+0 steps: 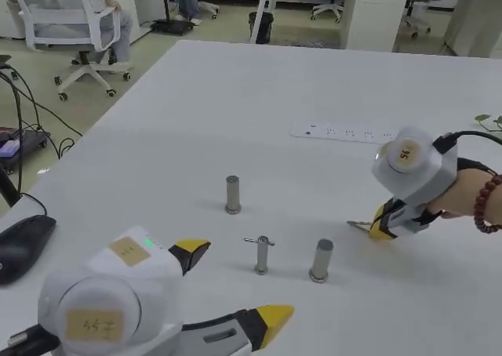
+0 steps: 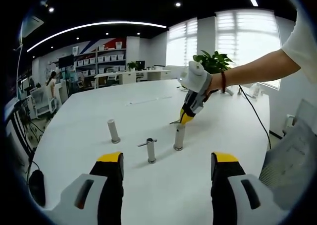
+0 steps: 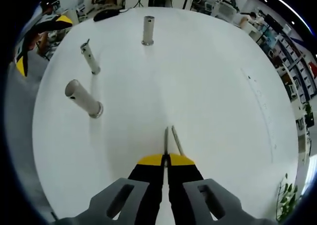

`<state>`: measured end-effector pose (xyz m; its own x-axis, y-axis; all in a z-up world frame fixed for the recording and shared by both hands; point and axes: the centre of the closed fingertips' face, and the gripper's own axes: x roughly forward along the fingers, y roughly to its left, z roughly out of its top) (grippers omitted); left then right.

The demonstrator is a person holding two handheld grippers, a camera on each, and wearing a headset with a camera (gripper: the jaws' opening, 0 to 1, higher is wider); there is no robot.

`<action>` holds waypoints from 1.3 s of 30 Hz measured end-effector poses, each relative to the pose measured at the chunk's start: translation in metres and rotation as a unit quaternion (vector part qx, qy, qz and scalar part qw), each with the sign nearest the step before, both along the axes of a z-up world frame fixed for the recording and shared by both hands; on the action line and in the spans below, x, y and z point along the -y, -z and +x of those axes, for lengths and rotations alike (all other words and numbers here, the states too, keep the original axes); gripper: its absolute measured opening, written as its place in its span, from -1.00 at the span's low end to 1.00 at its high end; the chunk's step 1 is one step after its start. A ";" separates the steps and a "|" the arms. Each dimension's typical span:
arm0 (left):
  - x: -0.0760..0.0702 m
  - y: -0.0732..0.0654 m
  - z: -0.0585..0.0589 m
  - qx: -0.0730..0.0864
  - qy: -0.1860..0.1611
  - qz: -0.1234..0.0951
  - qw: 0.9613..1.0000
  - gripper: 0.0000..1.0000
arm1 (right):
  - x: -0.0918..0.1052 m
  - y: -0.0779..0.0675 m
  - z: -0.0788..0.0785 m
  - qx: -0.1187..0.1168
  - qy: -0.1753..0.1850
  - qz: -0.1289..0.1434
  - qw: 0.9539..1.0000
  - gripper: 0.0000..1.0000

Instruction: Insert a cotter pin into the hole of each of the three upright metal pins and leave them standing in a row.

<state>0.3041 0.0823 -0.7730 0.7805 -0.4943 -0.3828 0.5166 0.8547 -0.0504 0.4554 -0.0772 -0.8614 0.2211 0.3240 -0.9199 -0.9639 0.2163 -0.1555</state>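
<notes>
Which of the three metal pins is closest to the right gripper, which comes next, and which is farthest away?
Going by the head view:
1. The thick pin, just left of the right gripper, whose jaws hold a cotter pin.
2. The middle pin, farther left.
3. The far pin, left and farther back on the table.

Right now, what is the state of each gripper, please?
Left gripper: open, holding nothing.
Right gripper: shut on a cotter pin.
</notes>
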 end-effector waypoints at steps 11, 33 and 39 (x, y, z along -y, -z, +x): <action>0.009 -0.006 -0.005 0.001 0.018 0.002 1.000 0.36 | 0.000 -0.025 -0.013 0.032 -0.002 0.022 0.999 -0.96; 0.037 -0.024 -0.002 -0.009 0.058 -0.034 0.998 0.01 | -0.016 -0.085 -0.072 0.081 -0.045 0.090 0.992 -0.96; 0.046 -0.026 -0.002 -0.012 0.068 -0.045 0.997 -0.07 | -0.027 -0.092 -0.089 0.086 -0.058 0.111 0.988 -0.96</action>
